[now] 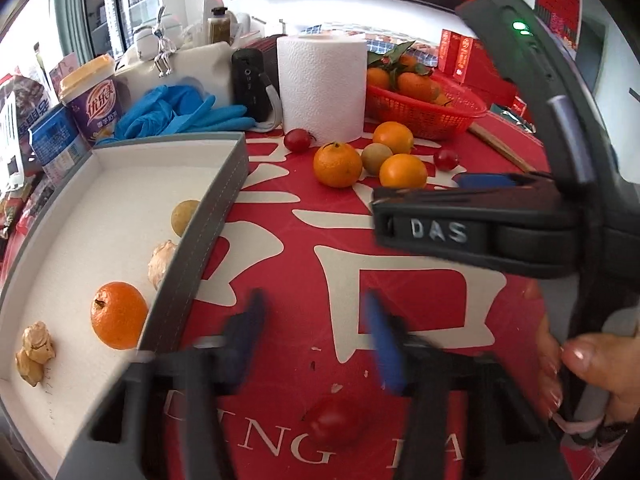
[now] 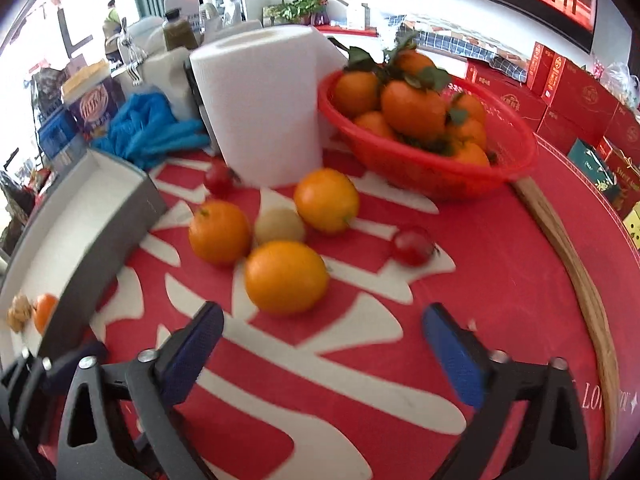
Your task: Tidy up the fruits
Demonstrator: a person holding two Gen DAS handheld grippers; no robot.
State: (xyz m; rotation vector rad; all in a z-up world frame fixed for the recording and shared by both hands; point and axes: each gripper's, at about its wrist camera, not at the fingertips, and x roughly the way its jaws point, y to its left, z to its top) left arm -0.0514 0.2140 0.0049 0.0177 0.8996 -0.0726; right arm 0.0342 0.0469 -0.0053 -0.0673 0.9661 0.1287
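My left gripper [image 1: 312,328] shows blurred blue pads standing apart with nothing between them. A blurred cherry tomato [image 1: 332,420] lies on the red cloth lower down between the finger arms, untouched by the pads. To the left, a grey tray [image 1: 216,208] holds an orange [image 1: 118,316], two ginger pieces [image 1: 34,354] and a yellowish round fruit [image 1: 186,216]. My right gripper [image 2: 324,344] is open and empty, just short of the nearest orange [image 2: 286,276]. Two more oranges [image 2: 219,232], a pale fruit [image 2: 279,226] and two cherry tomatoes [image 2: 412,246] lie loose beyond it.
A red basket [image 2: 432,176] of leafy oranges stands at the back right, with a paper towel roll [image 2: 264,108] beside it. Blue gloves [image 1: 180,114], cups and boxes crowd the back left. A wooden stick [image 2: 580,280] runs along the table's right edge. A hand [image 1: 592,364] grips the right tool.
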